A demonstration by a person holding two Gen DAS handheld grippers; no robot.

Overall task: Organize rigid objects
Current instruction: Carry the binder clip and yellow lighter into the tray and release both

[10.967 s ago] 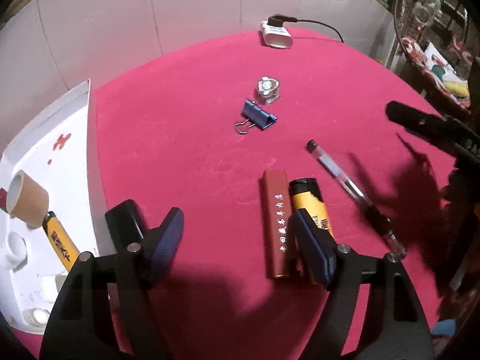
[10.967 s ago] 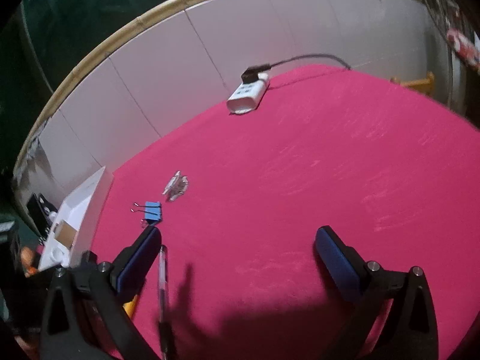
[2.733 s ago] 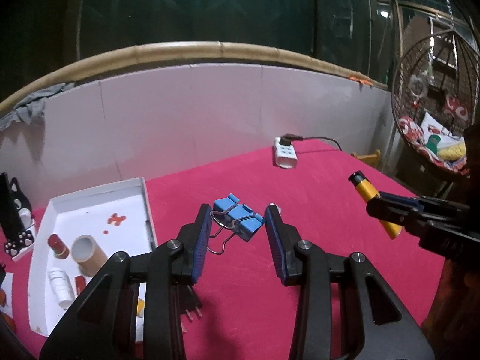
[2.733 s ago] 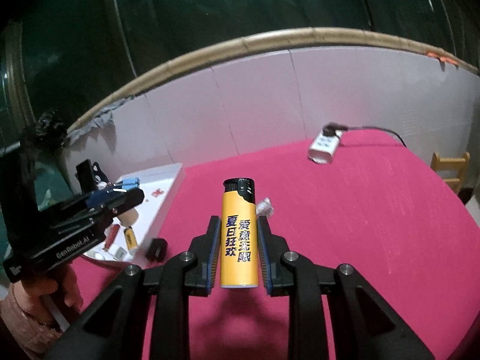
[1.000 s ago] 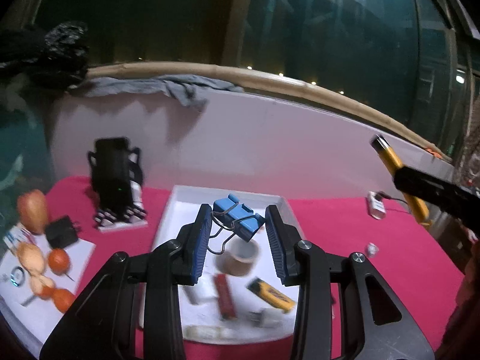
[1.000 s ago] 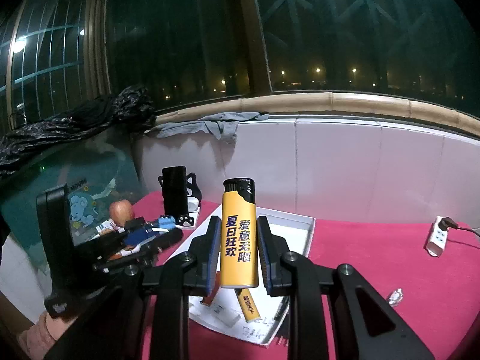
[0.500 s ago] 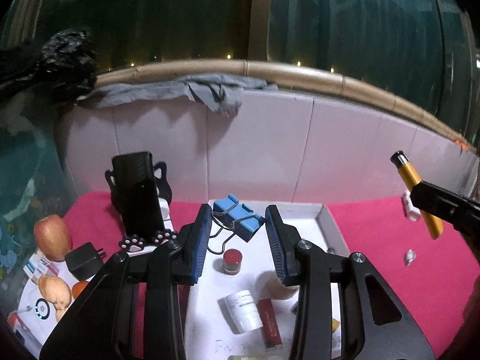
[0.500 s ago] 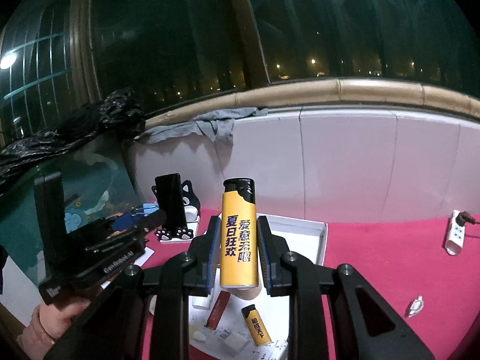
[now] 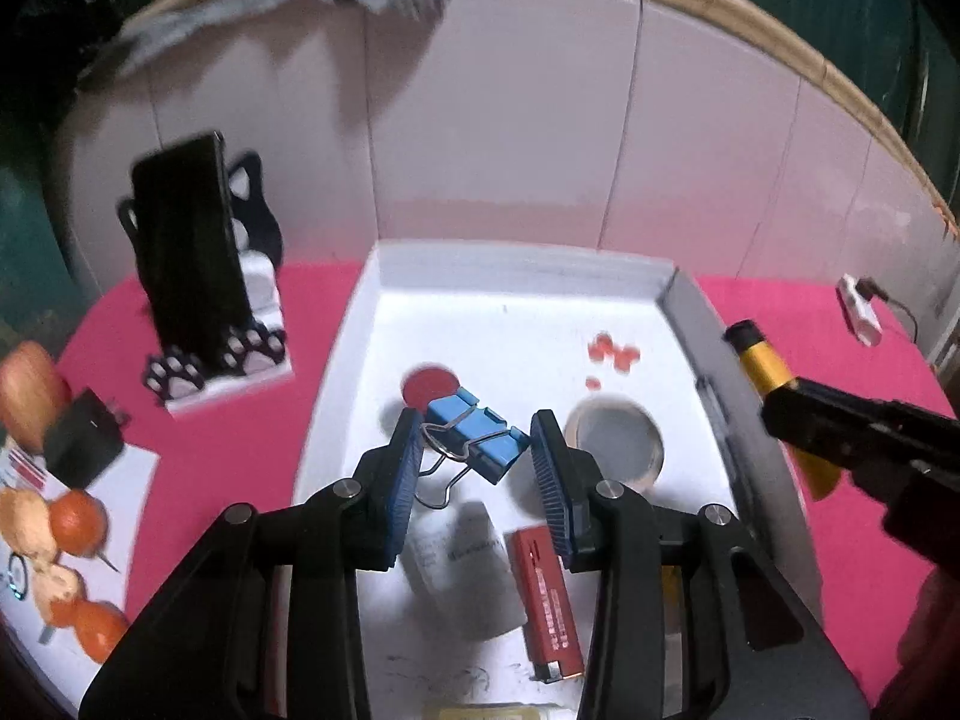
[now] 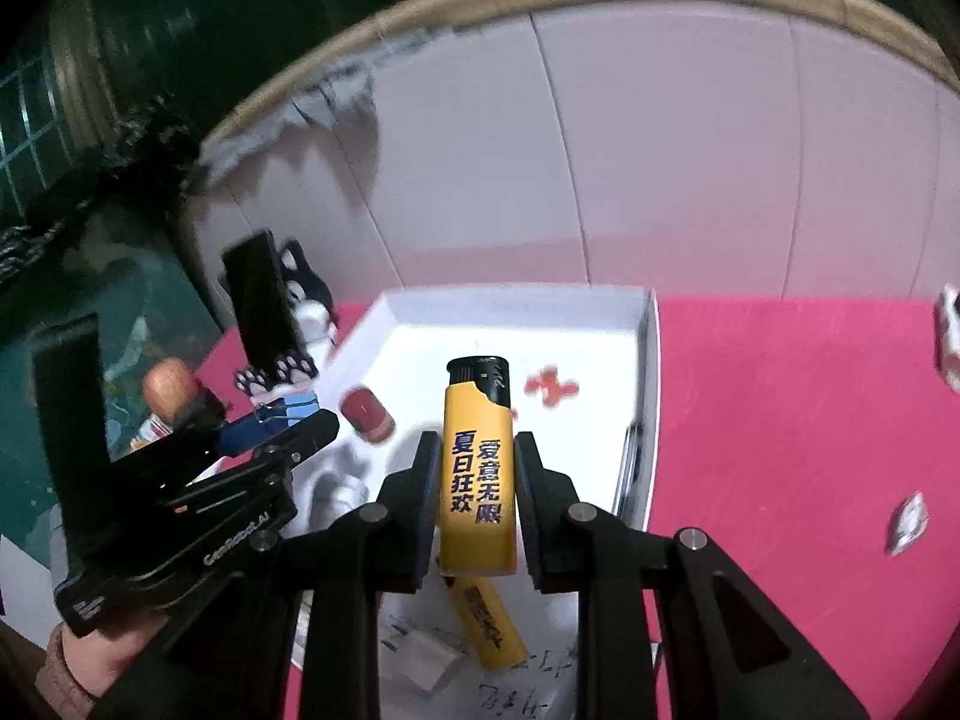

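Note:
My left gripper point(image 9: 474, 450) is shut on a blue binder clip point(image 9: 477, 443) and holds it above the white tray point(image 9: 522, 282). My right gripper point(image 10: 477, 468) is shut on a yellow lighter point(image 10: 478, 474) held upright over the tray's near right part point(image 10: 516, 306). The right gripper also shows at the right of the left wrist view point(image 9: 840, 426), with the lighter point(image 9: 762, 366) sticking out. The left gripper shows at the left of the right wrist view point(image 10: 300, 426), with the clip point(image 10: 288, 411).
In the tray lie a red lighter point(image 9: 546, 594), a tape roll point(image 9: 615, 441), a white bottle point(image 9: 462, 558), a red-capped item point(image 9: 429, 384) and a second yellow lighter point(image 10: 489, 624). A black phone on a cat stand point(image 9: 192, 264), fruit point(image 9: 24, 390) and a power strip point(image 9: 858, 309) are around.
Both grippers have tilted down and moved closer over the tray, still holding the clip and the lighter. The tray's contents now lie directly below the left gripper.

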